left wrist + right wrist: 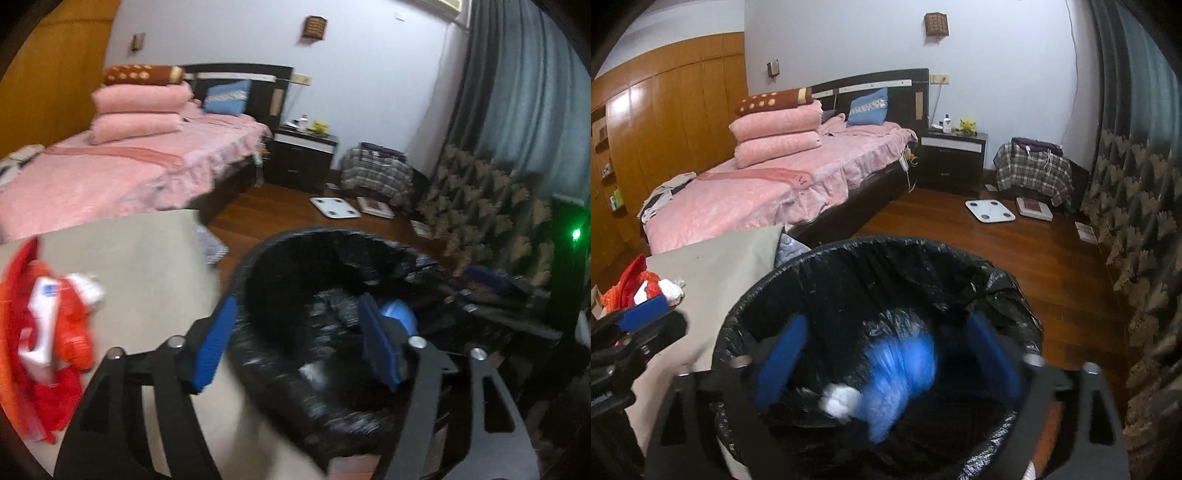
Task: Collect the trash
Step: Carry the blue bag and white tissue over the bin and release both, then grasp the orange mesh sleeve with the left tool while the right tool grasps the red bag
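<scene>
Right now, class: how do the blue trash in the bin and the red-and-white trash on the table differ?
The blue trash is inside the black-lined bin, blurred as if falling; the red-and-white trash lies on the beige table. The blue trash sits between the right claw's open fingers; the red-and-white trash lies outside the left claw. Both look like crumpled plastic packaging.

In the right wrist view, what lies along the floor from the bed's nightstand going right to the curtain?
Nightstand → plaid-covered bundle → white scale → second, darker scale → patterned curtain.
</scene>
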Demonstrator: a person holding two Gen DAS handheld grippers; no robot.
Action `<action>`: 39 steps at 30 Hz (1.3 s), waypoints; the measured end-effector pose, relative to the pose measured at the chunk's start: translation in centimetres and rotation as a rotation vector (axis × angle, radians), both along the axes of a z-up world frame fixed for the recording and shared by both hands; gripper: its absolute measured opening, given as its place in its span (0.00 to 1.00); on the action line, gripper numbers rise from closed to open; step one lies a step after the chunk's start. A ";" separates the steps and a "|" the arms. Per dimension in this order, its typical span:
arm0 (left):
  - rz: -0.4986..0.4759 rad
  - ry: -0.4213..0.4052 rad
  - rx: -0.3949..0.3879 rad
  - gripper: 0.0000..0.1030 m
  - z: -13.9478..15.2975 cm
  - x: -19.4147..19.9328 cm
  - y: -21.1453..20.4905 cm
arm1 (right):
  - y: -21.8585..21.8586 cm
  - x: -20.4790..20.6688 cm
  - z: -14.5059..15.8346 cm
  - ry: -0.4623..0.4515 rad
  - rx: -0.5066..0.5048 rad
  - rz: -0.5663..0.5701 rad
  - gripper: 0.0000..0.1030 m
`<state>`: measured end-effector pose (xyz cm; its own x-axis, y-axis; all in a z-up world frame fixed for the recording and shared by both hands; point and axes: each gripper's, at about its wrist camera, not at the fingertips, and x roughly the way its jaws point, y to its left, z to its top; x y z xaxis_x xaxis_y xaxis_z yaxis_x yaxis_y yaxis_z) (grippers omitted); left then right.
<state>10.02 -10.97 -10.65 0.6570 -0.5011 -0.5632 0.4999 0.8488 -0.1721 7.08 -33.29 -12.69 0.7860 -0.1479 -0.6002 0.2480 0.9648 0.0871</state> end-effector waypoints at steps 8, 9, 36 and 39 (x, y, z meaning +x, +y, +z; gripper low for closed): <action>0.324 -0.108 0.152 0.74 1.0 -2.5 11.2 | 6.7 1.3 0.8 -0.044 0.062 0.157 0.94; 0.378 -0.114 0.167 0.74 0.9 -2.7 13.0 | 8.5 1.6 0.8 -0.048 0.069 0.193 0.94; 0.547 -0.061 0.096 0.11 -0.8 -1.6 22.1 | 23.8 5.3 -2.0 -0.035 0.010 0.460 0.93; 0.562 -0.040 0.101 0.11 -1.5 -1.0 22.3 | 24.8 6.1 -2.5 -0.030 0.015 0.467 0.90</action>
